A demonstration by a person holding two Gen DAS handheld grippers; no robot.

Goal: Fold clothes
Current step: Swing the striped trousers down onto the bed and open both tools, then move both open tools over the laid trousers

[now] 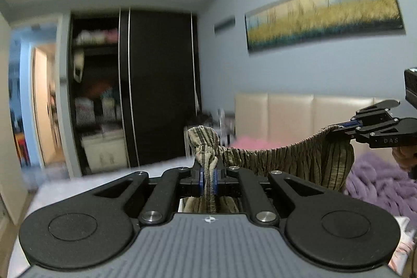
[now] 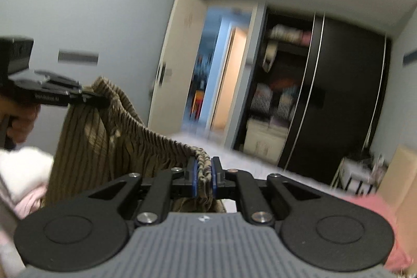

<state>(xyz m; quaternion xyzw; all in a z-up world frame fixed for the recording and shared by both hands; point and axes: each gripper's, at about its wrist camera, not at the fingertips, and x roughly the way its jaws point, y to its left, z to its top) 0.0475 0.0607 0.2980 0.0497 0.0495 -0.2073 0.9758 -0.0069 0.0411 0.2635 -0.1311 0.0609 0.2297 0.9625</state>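
The left gripper (image 1: 208,180) has its jaws clamped on one bunched end of the olive-brown, dark-striped garment with a gathered elastic edge (image 1: 299,158), and the right gripper (image 2: 204,177) has its jaws clamped on the opposite end of that same edge. The garment hangs in the air between the two grippers, its gathered edge sagging from one to the other and the remaining fabric draping below. Behind it are a purple knitted blanket (image 1: 378,184) and a dark sliding-door wardrobe (image 1: 161,85).

A home bedroom: padded headboard (image 1: 299,113), dark sliding wardrobe (image 1: 159,85) with stacked linens, framed landscape picture (image 1: 323,14).
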